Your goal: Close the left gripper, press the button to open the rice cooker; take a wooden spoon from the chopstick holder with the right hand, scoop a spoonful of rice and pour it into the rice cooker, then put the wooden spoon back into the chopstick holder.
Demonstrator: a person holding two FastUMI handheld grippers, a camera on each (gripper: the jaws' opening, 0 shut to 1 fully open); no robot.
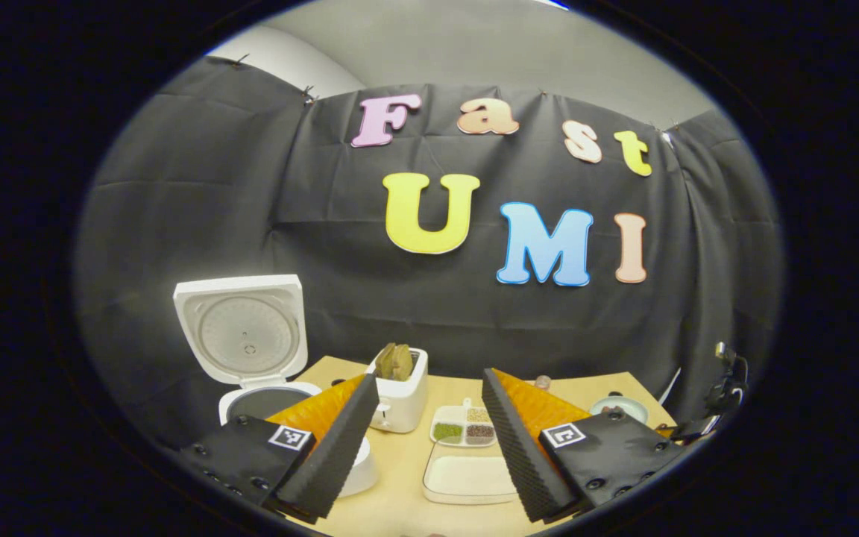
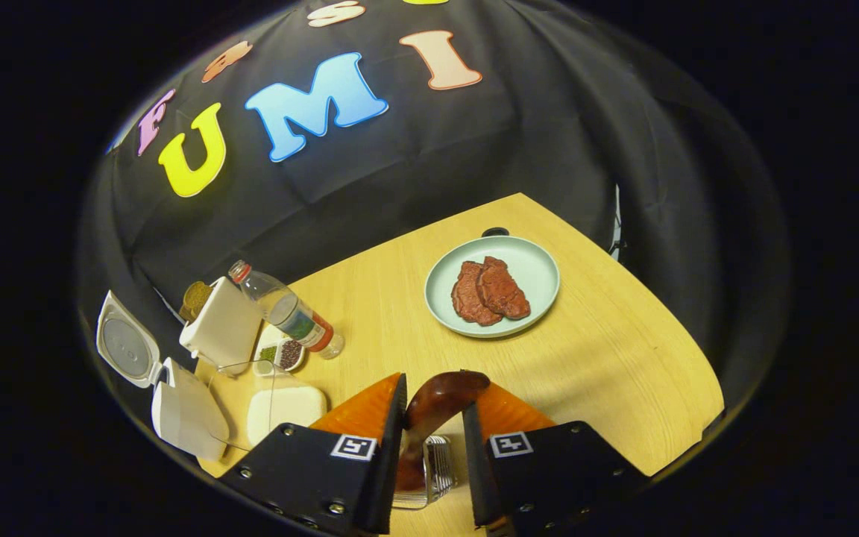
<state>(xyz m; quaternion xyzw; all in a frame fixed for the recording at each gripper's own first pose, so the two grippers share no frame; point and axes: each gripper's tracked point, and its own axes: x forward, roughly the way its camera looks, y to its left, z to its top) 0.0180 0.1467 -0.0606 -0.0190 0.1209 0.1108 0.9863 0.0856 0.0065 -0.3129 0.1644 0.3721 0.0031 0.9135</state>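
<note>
The white rice cooker (image 1: 269, 403) stands open at the left, its lid (image 1: 239, 328) raised upright. My left gripper (image 1: 429, 447) is open wide and holds nothing; its left finger overlaps the cooker's front. A white holder (image 1: 400, 395) with brown wooden utensils stands just right of the cooker. In the right gripper view my right gripper (image 2: 433, 418) is shut on a dark brown wooden spoon (image 2: 448, 388), whose bowl sticks up between the fingertips. The open cooker (image 2: 183, 414) and the holder (image 2: 224, 324) lie far to the left there. A white tray (image 2: 284, 406) lies near the cooker.
A sectioned dish of grains (image 1: 463, 425) and the white tray (image 1: 467, 477) lie mid-table. A pale green plate (image 2: 526, 261) with two meat pieces sits ahead of the right gripper. A clear bottle (image 2: 288, 309) lies tilted by the holder. A ribbed shiny container (image 2: 438, 466) is under the spoon.
</note>
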